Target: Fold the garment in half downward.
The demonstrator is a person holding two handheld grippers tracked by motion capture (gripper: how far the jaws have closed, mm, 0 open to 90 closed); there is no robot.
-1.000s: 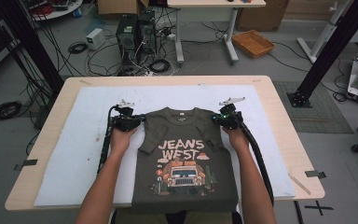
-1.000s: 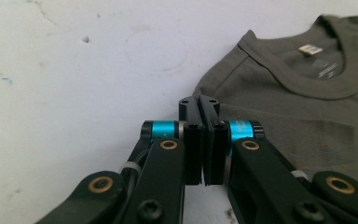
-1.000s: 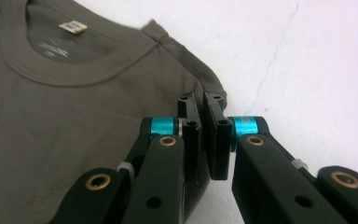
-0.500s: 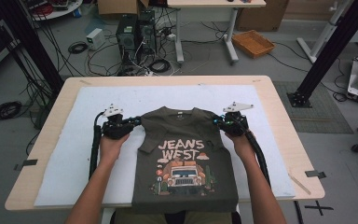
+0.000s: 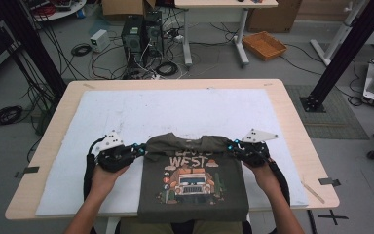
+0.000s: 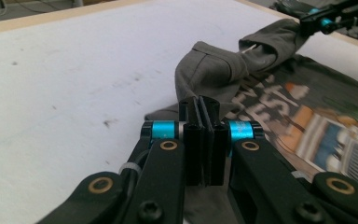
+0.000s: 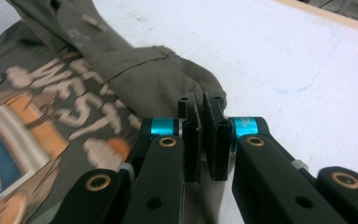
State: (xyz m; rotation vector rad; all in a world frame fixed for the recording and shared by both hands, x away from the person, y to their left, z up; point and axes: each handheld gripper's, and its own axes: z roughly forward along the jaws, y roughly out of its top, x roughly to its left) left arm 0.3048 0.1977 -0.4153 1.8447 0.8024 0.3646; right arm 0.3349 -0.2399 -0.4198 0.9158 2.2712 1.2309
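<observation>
We see the shirt (image 5: 195, 183) lying print-up on the white mat (image 5: 175, 112) at the near edge of the bench (image 5: 292, 107), its hem hanging over that edge. The left hand-held gripper (image 5: 139, 148) is clamped on one shoulder, the right hand-held gripper (image 5: 233, 145) on the other. The top of the shirt is folded over toward the print; the fabric between the jaws looks pinched.

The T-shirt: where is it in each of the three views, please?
High view: the T-shirt lies bottom centre on the white mat, its top folded over between the grippers.
Left gripper view: right of centre, above the shut jaws.
Right gripper view: left half.
Shared landmark: the "WEST" print.
</observation>
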